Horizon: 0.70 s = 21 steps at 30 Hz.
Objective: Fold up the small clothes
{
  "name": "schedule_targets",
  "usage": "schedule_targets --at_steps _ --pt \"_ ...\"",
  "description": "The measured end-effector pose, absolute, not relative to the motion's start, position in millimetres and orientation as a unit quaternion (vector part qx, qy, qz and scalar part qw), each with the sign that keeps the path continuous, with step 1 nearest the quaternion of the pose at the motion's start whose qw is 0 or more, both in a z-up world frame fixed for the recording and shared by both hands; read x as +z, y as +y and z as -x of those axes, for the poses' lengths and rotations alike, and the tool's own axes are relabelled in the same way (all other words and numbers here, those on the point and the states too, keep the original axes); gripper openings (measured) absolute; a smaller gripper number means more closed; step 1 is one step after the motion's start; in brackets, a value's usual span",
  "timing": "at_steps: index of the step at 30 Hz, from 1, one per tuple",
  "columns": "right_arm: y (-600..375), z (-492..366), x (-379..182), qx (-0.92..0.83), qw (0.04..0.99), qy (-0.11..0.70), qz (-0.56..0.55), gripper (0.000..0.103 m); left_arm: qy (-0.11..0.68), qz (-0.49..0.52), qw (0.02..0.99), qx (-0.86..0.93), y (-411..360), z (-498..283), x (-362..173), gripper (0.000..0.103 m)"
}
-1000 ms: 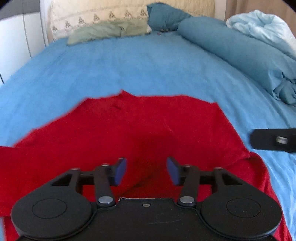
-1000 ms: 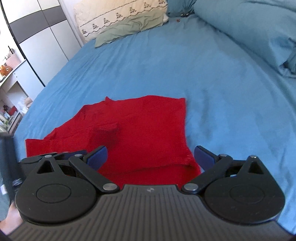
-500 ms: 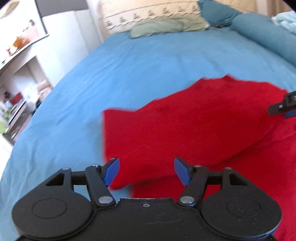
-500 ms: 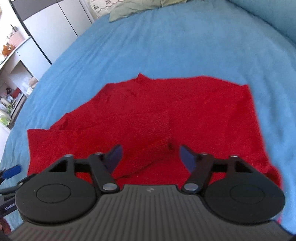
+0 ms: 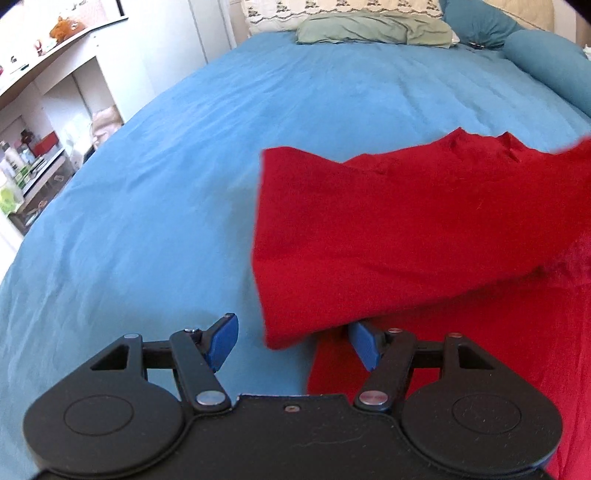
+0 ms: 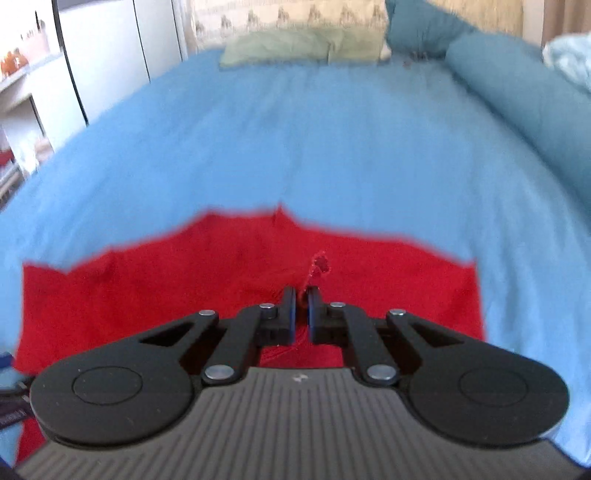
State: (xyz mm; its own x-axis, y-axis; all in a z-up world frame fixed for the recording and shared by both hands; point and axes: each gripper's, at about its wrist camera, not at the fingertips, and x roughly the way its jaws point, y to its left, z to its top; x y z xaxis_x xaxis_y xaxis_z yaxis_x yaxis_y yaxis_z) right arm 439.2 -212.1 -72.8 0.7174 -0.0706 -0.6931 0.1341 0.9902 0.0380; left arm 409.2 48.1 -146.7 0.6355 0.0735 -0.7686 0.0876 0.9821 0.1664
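A small red garment lies spread on the blue bed sheet. In the left wrist view one red flap lies folded over the rest, and its near corner hangs between the fingers of my open left gripper. In the right wrist view the garment fills the near part of the bed. My right gripper is shut on a pinch of the red cloth near the garment's middle edge, and a small tuft sticks up past the fingertips.
A green pillow and a patterned pillow lie at the head of the bed. A rolled teal duvet runs along the right side. White shelves with small items stand left of the bed.
My right gripper has closed on the red cloth; it was open before. My left gripper has swung left to the garment's left edge and stays open.
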Motion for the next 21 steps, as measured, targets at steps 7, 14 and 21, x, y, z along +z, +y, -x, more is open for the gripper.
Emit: schedule_targets --at_steps 7,14,21 --pt "-276.7 -421.3 -50.2 -0.143 0.927 0.346 -0.023 0.021 0.440 -0.087 0.894 -0.009 45.1 -426.0 -155.3 0.073" --pt "-308.4 -414.0 -131.3 -0.161 0.890 0.426 -0.022 0.021 0.442 -0.076 0.894 0.005 52.7 -417.2 -161.2 0.073" --pt "-296.4 -386.4 -123.7 -0.154 0.906 0.394 0.010 0.103 0.391 -0.092 0.914 -0.061 35.7 -397.7 -119.1 0.075"
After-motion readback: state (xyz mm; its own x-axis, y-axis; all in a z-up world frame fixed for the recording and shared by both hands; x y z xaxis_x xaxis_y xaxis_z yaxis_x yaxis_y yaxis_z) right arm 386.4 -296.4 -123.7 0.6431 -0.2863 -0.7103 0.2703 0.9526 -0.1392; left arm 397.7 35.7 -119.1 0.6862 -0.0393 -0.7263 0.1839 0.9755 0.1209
